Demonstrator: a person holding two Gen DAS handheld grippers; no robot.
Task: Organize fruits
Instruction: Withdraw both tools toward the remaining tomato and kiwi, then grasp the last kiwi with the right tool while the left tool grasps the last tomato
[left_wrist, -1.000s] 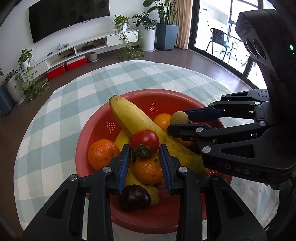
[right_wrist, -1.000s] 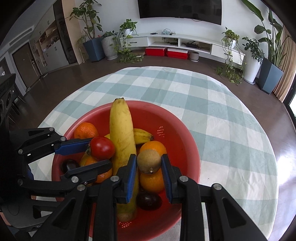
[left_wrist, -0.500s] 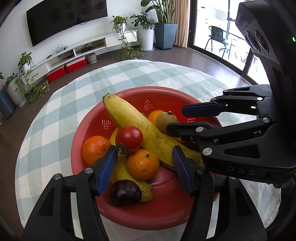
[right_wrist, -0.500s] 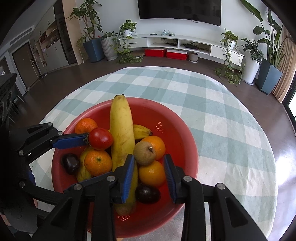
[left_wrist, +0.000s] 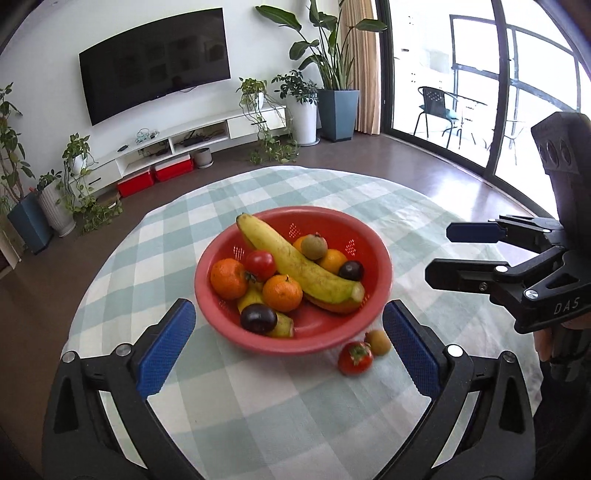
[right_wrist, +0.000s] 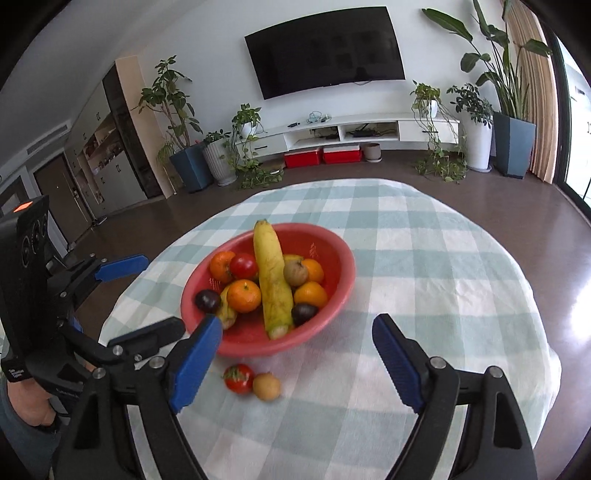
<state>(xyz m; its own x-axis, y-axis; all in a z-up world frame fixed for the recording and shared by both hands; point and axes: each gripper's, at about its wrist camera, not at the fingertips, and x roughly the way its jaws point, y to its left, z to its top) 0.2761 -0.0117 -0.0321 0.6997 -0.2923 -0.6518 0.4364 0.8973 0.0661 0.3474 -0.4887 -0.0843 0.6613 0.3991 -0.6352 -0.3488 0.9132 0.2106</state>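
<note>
- Two fruits lie outside the red bowl (left_wrist: 373, 258), on the checked cloth of the worktop (left_wrist: 258, 413): a tomato (left_wrist: 355, 357) and a small brown kiwi (left_wrist: 378, 342), touching each other just beside the bowl's near rim.
- The left hand-held gripper (left_wrist: 288, 347) has just been opening and stands wide, with nothing between its jaws; the bowl sits ahead of it.
- The right hand-held gripper (right_wrist: 295, 354) has likewise just been opening and holds nothing; the two loose fruits lie between and ahead of its blue pads (right_wrist: 395, 362).
- The tomato is probably light, smooth and easily bruised; take it across its widest part with a gentle close, clear of the green stem cap.
- The kiwi looks firmer and rougher skinned, so it should slip less; grip it across its short axis.
- Both are round and may roll on the cloth if a pad nudges them first.
- Inside the bowl, the long banana (left_wrist: 295, 266) rests across oranges (left_wrist: 229, 277), so anything added could shift the heap.
</note>
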